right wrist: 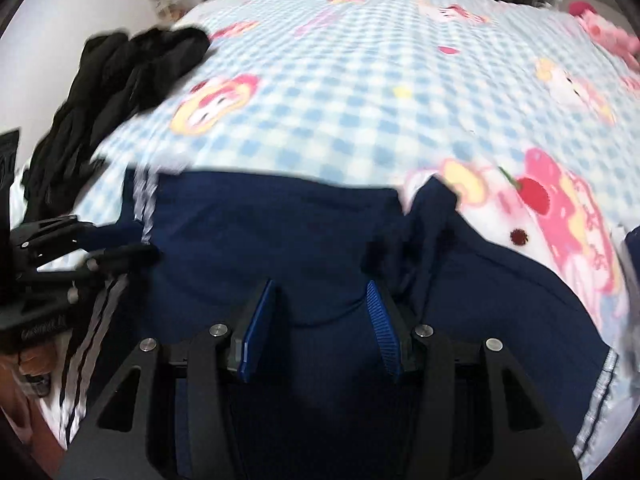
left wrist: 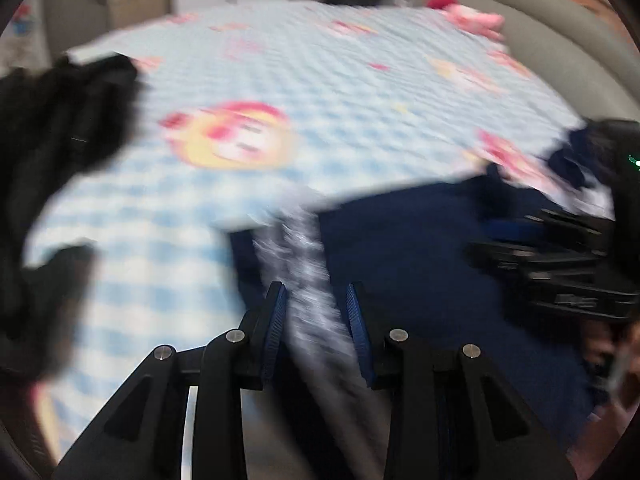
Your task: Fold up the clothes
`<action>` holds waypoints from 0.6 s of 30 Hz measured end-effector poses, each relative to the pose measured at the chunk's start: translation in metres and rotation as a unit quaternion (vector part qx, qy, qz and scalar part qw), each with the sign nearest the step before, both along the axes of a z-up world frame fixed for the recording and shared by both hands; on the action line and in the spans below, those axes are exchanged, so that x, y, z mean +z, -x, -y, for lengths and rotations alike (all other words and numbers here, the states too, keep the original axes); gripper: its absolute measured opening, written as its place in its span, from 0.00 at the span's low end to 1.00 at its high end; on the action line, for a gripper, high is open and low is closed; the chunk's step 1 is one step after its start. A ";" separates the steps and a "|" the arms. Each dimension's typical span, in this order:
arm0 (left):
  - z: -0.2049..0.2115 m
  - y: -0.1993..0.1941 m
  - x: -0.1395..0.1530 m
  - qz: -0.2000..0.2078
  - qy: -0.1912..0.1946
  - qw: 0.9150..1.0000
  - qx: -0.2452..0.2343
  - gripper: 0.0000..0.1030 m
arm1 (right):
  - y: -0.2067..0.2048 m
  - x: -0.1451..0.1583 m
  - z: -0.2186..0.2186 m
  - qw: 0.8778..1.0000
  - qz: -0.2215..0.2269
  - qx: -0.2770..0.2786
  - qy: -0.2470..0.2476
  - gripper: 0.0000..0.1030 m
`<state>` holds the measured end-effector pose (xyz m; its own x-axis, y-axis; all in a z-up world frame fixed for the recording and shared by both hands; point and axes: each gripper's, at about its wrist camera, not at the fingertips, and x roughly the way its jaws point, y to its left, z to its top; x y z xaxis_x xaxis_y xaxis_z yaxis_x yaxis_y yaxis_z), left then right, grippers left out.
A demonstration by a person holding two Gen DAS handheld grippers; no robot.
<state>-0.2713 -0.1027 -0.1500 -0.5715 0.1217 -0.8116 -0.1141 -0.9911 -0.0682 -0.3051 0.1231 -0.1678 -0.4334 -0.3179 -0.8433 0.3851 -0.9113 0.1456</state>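
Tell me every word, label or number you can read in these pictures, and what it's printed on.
None can be read.
Left hand-held gripper: pale lettering on its black body in the right wrist view, too blurred to read.
Right hand-held gripper: a pale mark on its body in the left wrist view, too blurred to read.
Checked bedsheet: only cartoon pictures, no words visible.
Navy garment: white side stripes, no text visible.

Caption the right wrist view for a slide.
Open right gripper over a navy garment on a checked blanket; black clothes lie left.
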 end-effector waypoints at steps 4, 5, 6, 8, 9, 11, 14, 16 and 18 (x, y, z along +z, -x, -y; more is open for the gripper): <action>0.026 0.010 -0.003 -0.007 -0.055 0.998 0.043 0.32 | 0.010 0.010 -0.014 0.998 -0.045 -0.048 0.021 0.45; 0.024 0.006 0.002 -0.024 -0.051 0.997 0.046 0.32 | 0.008 0.015 -0.018 0.996 -0.058 -0.056 0.028 0.44; 0.022 0.003 0.006 -0.041 -0.048 0.997 0.049 0.33 | 0.005 0.021 -0.022 0.995 -0.071 -0.065 0.035 0.46; 0.020 -0.005 0.011 -0.054 -0.046 0.997 0.038 0.34 | -0.001 0.032 -0.028 0.992 -0.092 -0.074 0.052 0.47; 0.019 -0.007 0.012 -0.052 -0.044 0.997 0.030 0.36 | -0.004 0.035 -0.029 0.992 -0.087 -0.069 0.057 0.50; 0.019 -0.008 0.009 -0.039 -0.031 0.998 0.036 0.36 | -0.005 0.037 -0.027 0.995 -0.061 -0.059 0.052 0.50; 0.010 -0.022 0.019 -0.023 -0.043 0.998 0.026 0.35 | -0.025 0.053 -0.032 0.996 -0.044 -0.055 0.055 0.50; -0.004 -0.051 0.038 -0.031 -0.043 0.999 -0.005 0.36 | -0.054 0.075 -0.037 0.995 -0.058 -0.044 0.062 0.50; -0.019 -0.086 0.049 -0.029 -0.037 0.999 -0.018 0.37 | -0.084 0.090 -0.040 0.995 -0.068 -0.033 0.064 0.50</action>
<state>-0.1849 -0.0833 -0.1010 -0.6106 0.2026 -0.7655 -0.1563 -0.9785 -0.1343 -0.2212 0.1635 -0.0777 -0.5641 -0.3858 -0.7301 0.3486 -0.9127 0.2129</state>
